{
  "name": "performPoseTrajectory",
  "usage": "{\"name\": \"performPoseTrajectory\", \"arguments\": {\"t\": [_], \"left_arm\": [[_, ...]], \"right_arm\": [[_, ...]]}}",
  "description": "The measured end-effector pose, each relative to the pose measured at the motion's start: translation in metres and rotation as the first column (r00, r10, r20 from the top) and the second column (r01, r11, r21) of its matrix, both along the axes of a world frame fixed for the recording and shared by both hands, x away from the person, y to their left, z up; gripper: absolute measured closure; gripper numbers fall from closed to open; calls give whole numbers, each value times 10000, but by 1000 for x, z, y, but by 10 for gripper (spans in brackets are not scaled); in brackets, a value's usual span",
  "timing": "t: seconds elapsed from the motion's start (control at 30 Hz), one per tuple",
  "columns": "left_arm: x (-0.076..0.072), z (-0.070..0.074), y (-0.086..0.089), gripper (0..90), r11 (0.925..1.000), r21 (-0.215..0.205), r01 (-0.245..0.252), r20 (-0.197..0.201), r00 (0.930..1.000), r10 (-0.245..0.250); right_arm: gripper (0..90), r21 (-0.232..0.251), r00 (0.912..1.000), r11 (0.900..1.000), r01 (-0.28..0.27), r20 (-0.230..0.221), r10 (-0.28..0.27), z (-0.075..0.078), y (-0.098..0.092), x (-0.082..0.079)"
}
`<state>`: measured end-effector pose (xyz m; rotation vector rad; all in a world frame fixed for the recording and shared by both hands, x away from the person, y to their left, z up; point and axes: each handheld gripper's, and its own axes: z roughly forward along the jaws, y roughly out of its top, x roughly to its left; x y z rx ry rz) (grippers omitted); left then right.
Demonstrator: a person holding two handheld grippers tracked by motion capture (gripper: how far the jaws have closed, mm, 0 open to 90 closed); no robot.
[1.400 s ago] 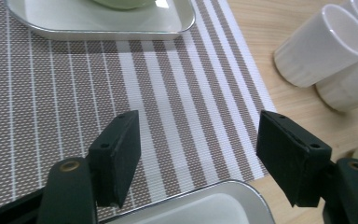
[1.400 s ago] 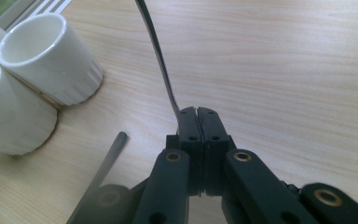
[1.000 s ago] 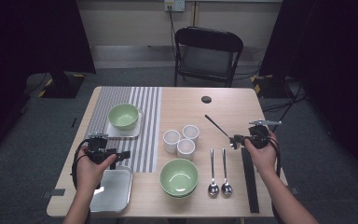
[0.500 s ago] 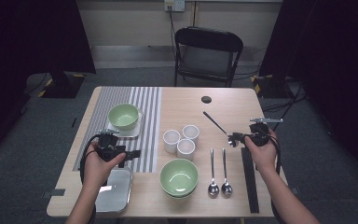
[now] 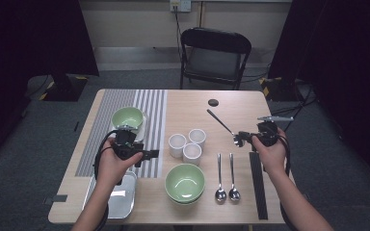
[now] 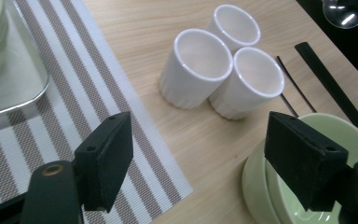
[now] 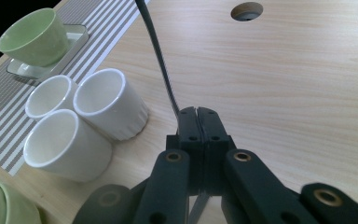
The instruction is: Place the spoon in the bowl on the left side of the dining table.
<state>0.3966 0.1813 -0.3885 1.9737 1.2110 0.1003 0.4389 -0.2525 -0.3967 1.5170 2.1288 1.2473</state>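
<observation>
Your right hand-held gripper (image 7: pixel 196 112) was clamped on a dark utensil (image 5: pixel 220 121), lifted and angled up over the surface (image 5: pixel 250 103). Your left hand-held gripper (image 6: pixel 205 154) gaped empty, facing three white cups (image 6: pixel 219 70). Likely carrying step; next needs a clear set-down spot.

Three white ceramic cups (image 5: pixel 188 144) cluster touching at the middle of the pale wooden table (image 5: pixel 270 108). Left: grey-and-white striped woven mat (image 5: pixel 149 103), bearing a small green bowl (image 5: pixel 127 117) in a tray. Before the cups: large green bowl (image 5: pixel 185 183). Right of it: two metal spoons (image 5: pixel 226 177), then long black chopsticks (image 5: pixel 257 185).
</observation>
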Motion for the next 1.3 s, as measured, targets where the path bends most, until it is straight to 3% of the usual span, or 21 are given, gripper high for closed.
{"name": "performPoseTrajectory", "arguments": {"t": [0.43, 0.53, 1.13, 1.3], "left_arm": [[8, 3, -37, 233, 9985, -159, 523, 39, 9986, -523], [11, 3, -43, 221, 9983, 21, 579, 47, 9983, -579], [21, 0, -84, 249, 9945, -553, 884, -99, 9960, -891], [25, -1, -89, 257, 9945, -722, 755, -84, 9970, -763]], "right_arm": [[899, 351, 9993, 9987, -380, 51, 378, 9, 16, 0], [899, 419, 9986, 9977, -524, 121, 519, 10, 21, -1], [899, 614, 9916, 9897, -1290, 125, 1285, 14, 46, -8], [899, 634, 9895, 9874, -1448, 116, 1444, 13, 51, -10]]}}
